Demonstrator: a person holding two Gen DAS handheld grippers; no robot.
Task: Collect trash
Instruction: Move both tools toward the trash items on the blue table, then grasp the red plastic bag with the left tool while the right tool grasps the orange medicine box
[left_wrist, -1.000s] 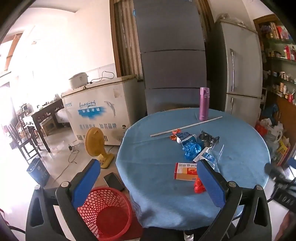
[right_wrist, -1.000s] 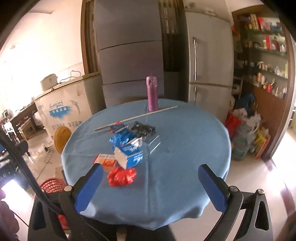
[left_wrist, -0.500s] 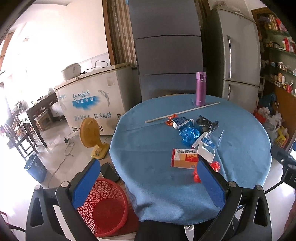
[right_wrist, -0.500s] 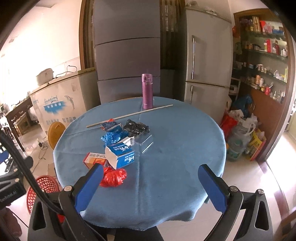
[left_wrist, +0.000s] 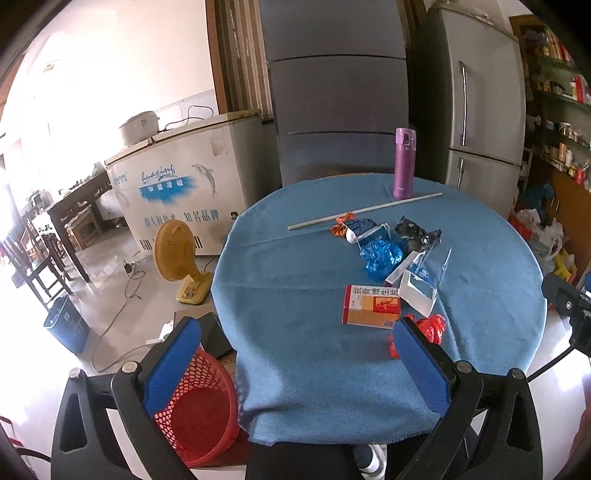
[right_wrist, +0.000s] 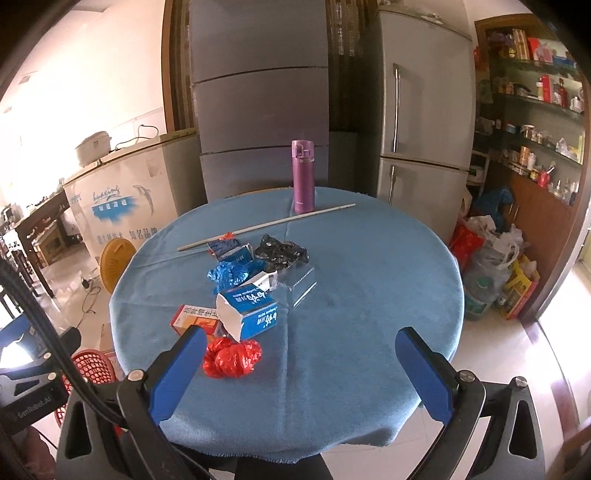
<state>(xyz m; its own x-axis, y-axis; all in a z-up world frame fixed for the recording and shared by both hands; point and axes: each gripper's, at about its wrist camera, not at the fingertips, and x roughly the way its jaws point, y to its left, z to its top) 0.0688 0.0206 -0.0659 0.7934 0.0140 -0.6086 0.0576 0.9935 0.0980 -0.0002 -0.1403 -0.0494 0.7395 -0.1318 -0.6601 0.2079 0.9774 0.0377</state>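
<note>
Going left to right, the red basket (left_wrist: 199, 402) is standing on the floor at about 8 o'clock from the round table (left_wrist: 295, 280), just beside the drooping edge of the cloth, and the left gripper (left_wrist: 295, 373) is hovering over the near rim with its jaws spread wide and holding nothing. From it, the orange box (left_wrist: 371, 305) is lying at roughly 1 o'clock, its long axis running left to right across the view. The red wrapper (right_wrist: 232, 356) is sitting close to the table's near edge, partly hidden behind the left gripper's right finger. The right gripper (right_wrist: 299, 373), also spread and empty, is seeing that wrapper at about 10 o'clock, just beside its left finger (right_wrist: 177, 369), so the wrapper looks nearest to both hands. The blue carton (right_wrist: 248, 308) is touching the wrapper's far side, crowding it there. To the right the cloth is lying bare, giving open room for swinging in.
</note>
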